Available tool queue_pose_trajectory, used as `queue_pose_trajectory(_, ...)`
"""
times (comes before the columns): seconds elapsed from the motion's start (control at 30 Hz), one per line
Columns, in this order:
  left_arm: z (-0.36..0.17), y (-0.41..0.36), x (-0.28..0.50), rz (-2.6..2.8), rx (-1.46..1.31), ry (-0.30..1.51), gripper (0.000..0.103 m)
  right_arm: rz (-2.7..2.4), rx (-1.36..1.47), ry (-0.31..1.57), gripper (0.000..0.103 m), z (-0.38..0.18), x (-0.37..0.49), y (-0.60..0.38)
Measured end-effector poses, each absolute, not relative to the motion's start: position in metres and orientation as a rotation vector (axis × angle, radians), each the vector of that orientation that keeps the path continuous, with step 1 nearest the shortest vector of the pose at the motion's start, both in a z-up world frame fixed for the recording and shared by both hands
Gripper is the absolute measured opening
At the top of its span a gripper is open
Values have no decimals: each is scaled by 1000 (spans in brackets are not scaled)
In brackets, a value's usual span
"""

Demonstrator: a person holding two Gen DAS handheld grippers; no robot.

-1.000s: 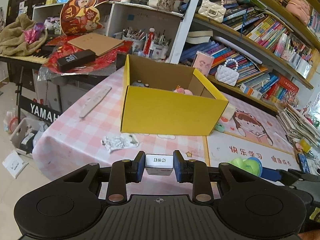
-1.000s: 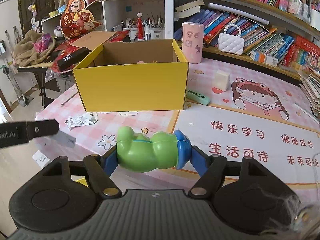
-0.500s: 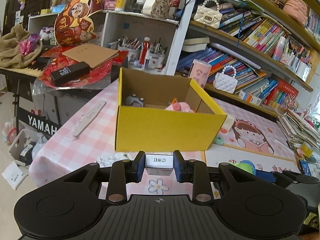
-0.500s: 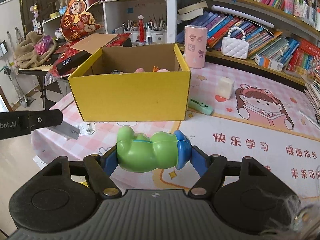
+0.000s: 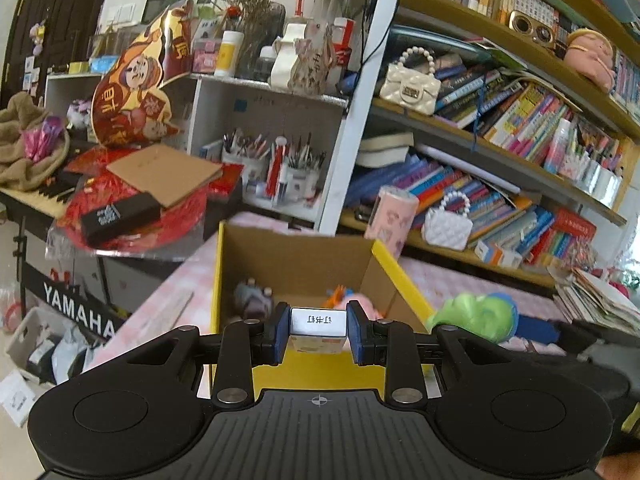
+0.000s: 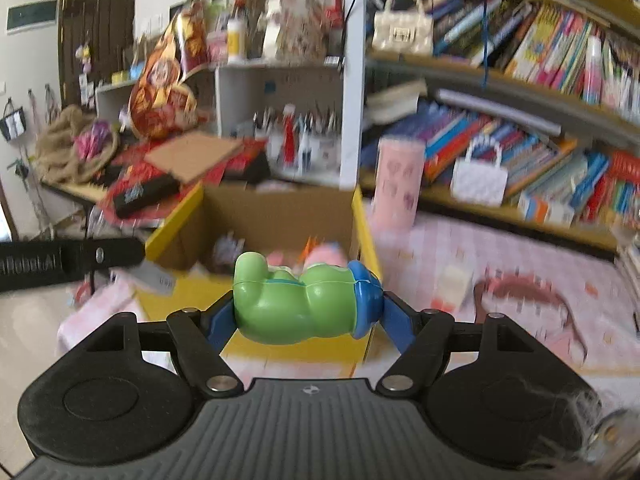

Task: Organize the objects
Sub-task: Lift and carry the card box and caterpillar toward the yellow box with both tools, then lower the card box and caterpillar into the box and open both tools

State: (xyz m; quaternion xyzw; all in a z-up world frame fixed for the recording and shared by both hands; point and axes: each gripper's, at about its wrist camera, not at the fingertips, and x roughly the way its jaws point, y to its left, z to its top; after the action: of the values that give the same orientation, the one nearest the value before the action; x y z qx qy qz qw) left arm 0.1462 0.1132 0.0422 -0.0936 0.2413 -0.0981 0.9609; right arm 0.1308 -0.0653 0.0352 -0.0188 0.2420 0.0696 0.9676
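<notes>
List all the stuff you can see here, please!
Cardboard box: 1, yellow outside, brown inside, on the pink checked table.
Toys in box: at least 2, grey and pink, on its floor.
Small labelled box: 1, white, between left jaws.
Frog toy: 1, green and blue, between right jaws.
Quilted handbags: 2, white, on bookshelves.
Tumbler: 1, pink, behind box.
Left gripper: 1, black, shut on small box.
Right gripper: 1, black, shut on frog.

Left hand-held gripper [image 5: 319, 334] clamps small white box [image 5: 318, 330] — above open yellow carton [image 5: 394, 270].
</notes>
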Motion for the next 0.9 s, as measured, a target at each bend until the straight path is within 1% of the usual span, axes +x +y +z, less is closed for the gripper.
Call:
queue_pose_trajectory(0.13,43,110,169,-166,-191,480,28,137,-34,447,73,49,165,-66)
queue_pose_trajectory(0.27,33,107,189,-115,-187,500,28,149,-19,444,73,51,197,-66)
queue_pose_trajectory(0.43,16,101,209,-57,-174,549,28,203,-34,497,73,41,235,-55)
queue_pose_trajectory(0.67,-2,94,224,0,-154,610,28,258,-15,616,73,15,281,-49)
queue_pose_trajectory(0.9,-14,91,230,42,-159,642,29,302,-81,704,73,-3,312,-39)
